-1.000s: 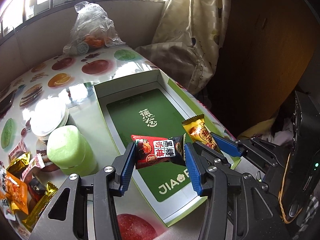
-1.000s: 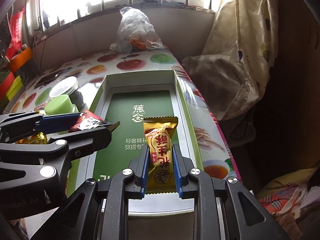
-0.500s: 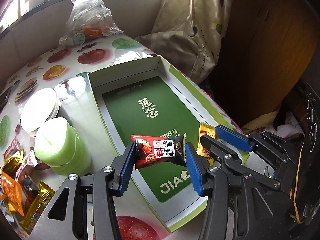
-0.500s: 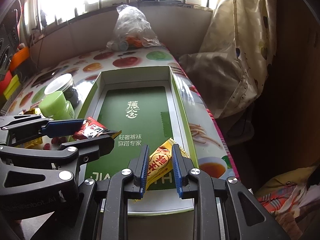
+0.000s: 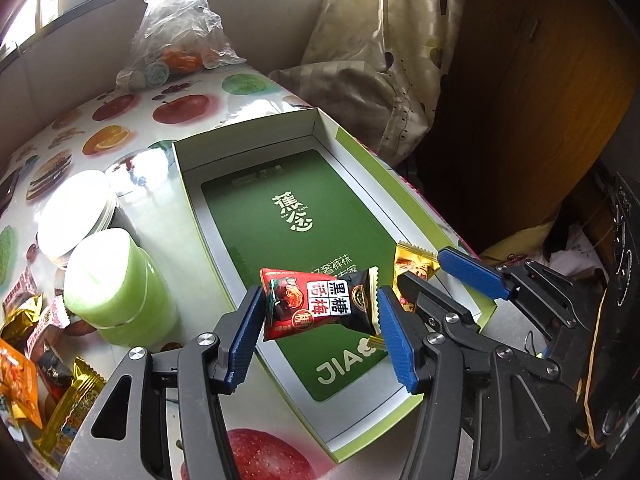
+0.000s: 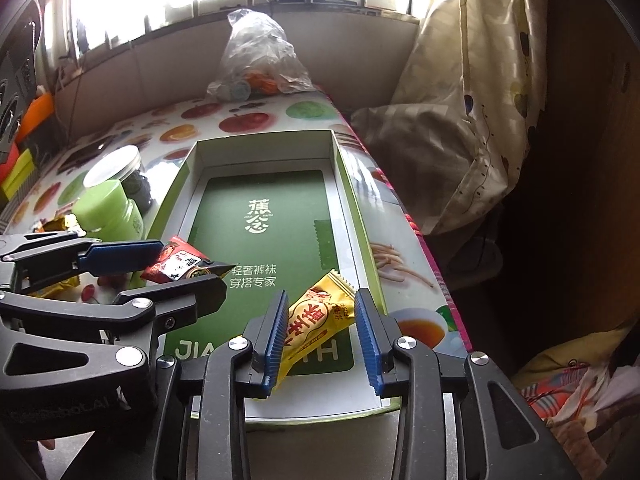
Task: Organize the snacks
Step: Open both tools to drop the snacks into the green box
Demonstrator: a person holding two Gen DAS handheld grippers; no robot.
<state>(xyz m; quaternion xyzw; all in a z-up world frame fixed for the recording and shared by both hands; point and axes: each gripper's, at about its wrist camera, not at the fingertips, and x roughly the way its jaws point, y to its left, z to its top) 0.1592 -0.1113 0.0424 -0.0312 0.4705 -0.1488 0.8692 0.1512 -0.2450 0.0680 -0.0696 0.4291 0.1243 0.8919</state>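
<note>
A red and black snack packet [image 5: 320,304] hangs over the near end of the open green box [image 5: 188,184]. It spans between the blue pads of my left gripper [image 5: 319,294], whose jaws are opening; both pads still touch it. From the right wrist this packet [image 6: 176,264] shows in the left gripper [image 6: 192,264] at the left. A yellow snack packet [image 6: 316,320] lies tilted in the box's near right corner [image 6: 372,400]. It leans on one pad of my right gripper [image 6: 321,296], whose jaws are opening; the other pad stands clear of it.
A green jar [image 5: 120,288] and a white-lidded jar [image 5: 76,208] stand left of the box. Loose wrapped snacks [image 5: 24,380] lie at the near left. A clear plastic bag [image 5: 176,40] sits at the far end of the fruit-print table. A curtain [image 5: 380,60] hangs beyond the right edge.
The right gripper held the yellow packet upright, lowered it and spread its jaws; the packet now rests tilted in the box. The left jaws have widened around the red packet.
</note>
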